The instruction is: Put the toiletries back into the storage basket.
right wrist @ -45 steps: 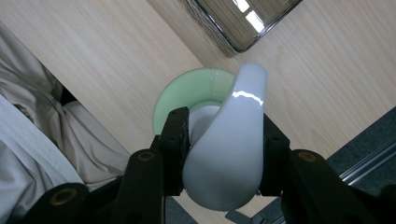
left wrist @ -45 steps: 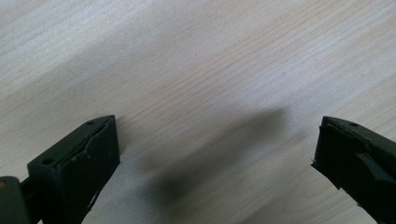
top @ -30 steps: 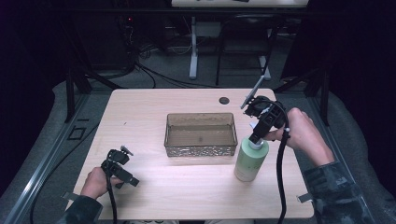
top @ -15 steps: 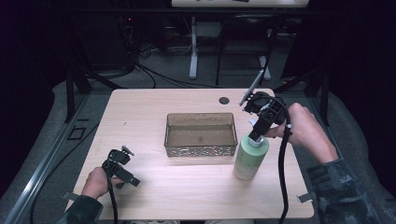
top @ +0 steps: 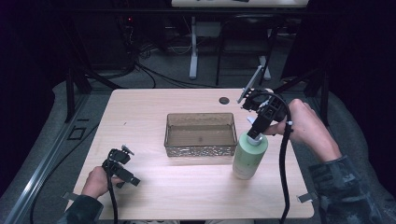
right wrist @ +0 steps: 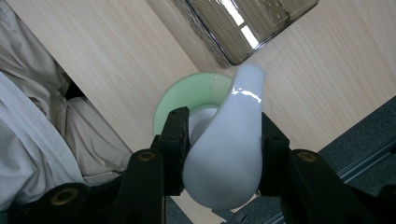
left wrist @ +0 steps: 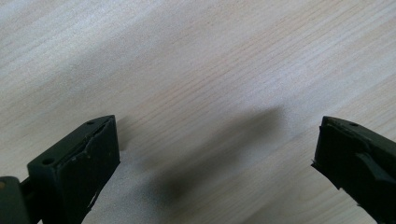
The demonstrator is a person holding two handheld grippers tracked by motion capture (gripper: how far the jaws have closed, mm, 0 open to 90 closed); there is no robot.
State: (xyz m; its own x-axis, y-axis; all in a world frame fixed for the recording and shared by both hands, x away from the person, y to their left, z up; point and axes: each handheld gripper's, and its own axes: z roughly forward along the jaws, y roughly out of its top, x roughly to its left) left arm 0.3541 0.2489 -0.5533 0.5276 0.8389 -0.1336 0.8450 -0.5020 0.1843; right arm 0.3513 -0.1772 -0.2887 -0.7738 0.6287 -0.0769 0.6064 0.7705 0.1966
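1 green pump bottle, white pump head clamped inside right gripper.

A light wooden table with rounded corners stands on a grey carpeted floor, and a small dark round disc sits near its far edge. Behind the far edge the room is dark: black cables trail across the floor, and the white legs of another table rise to a pale top at the upper edge of the high view, with dark metal stands to either side. Light falls brightly on the tabletop, while a pale rail runs along the floor past the table's left edge.
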